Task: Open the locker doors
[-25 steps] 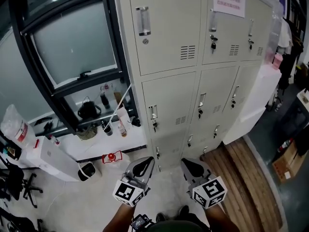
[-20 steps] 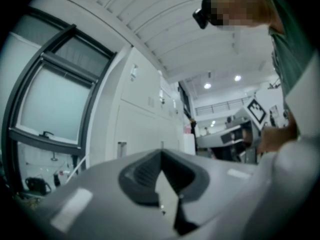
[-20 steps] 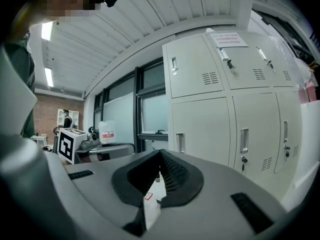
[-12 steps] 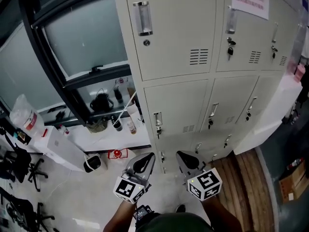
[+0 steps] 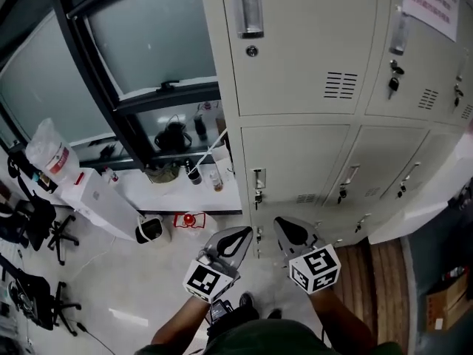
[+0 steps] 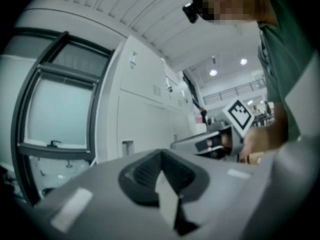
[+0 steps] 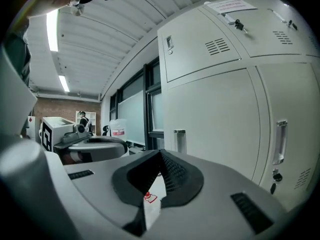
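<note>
The beige lockers [image 5: 310,43] fill the upper right of the head view, all doors closed. The top-left door has a vertical handle [image 5: 250,7]; the door below it has a handle with a lock [image 5: 258,186]. My left gripper [image 5: 240,234] and right gripper [image 5: 284,224] are side by side low in the frame, both shut and empty, pointing at the lower locker row without touching it. In the left gripper view, the left gripper [image 6: 160,156] faces the locker side [image 6: 135,109]. Past the right gripper [image 7: 160,154] in its own view is a door handle [image 7: 179,140].
A black-framed window [image 5: 140,58] stands left of the lockers, above a white ledge [image 5: 177,194] with bottles and a bag. A white box [image 5: 100,205] and office chairs [image 5: 29,224] sit on the floor at left. Wooden flooring [image 5: 384,261] lies at right.
The lockers have come closer and look larger in the head view. Both grippers moved toward the lockers, still shut and empty.
</note>
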The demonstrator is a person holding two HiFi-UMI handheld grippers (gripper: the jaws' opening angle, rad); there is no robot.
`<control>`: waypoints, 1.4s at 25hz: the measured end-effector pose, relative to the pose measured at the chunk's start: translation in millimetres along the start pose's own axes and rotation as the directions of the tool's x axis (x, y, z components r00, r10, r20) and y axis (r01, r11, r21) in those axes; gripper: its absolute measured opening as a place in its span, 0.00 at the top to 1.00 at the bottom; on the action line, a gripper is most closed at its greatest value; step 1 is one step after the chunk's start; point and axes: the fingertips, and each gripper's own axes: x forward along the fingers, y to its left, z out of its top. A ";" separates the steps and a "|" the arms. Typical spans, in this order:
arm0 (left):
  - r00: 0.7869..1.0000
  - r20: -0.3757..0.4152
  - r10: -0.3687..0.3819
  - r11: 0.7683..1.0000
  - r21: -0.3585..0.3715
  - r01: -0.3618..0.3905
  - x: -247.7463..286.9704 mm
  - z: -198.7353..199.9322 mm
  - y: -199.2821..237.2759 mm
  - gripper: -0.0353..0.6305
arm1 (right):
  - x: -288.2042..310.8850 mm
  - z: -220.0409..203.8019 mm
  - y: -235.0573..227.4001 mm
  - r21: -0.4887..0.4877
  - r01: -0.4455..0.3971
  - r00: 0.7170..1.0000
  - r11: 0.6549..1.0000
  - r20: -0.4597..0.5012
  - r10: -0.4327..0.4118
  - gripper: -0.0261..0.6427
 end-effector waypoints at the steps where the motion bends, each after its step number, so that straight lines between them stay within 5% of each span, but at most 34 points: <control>1: 1.000 0.003 0.000 1.000 0.020 0.000 2.0 2.2 7.8 0.95 | 7.8 0.2 -0.1 -0.005 0.000 1.000 1.000 -0.004 0.000 0.96; 9: 0.999 0.009 0.052 0.998 -0.042 -0.052 12.7 -5.8 51.4 0.94 | 64.9 10.2 -9.4 -0.033 0.025 1.000 0.999 0.000 -0.025 0.96; 22: 1.000 0.029 -0.010 0.997 -0.081 0.012 32.1 -18.0 79.6 0.94 | 121.2 1.0 -34.7 -0.046 0.071 0.997 0.996 -0.009 -0.071 0.95; 27: 1.000 0.005 -0.030 0.997 -0.071 0.031 34.5 -26.9 82.8 0.94 | 136.0 1.5 -38.1 -0.057 0.077 0.997 0.995 -0.019 -0.078 0.84; 35: 1.000 -0.018 -0.023 0.997 -0.079 0.022 32.5 -34.0 92.5 0.94 | 147.5 0.2 -38.1 -0.072 0.073 0.997 0.995 -0.018 -0.075 0.87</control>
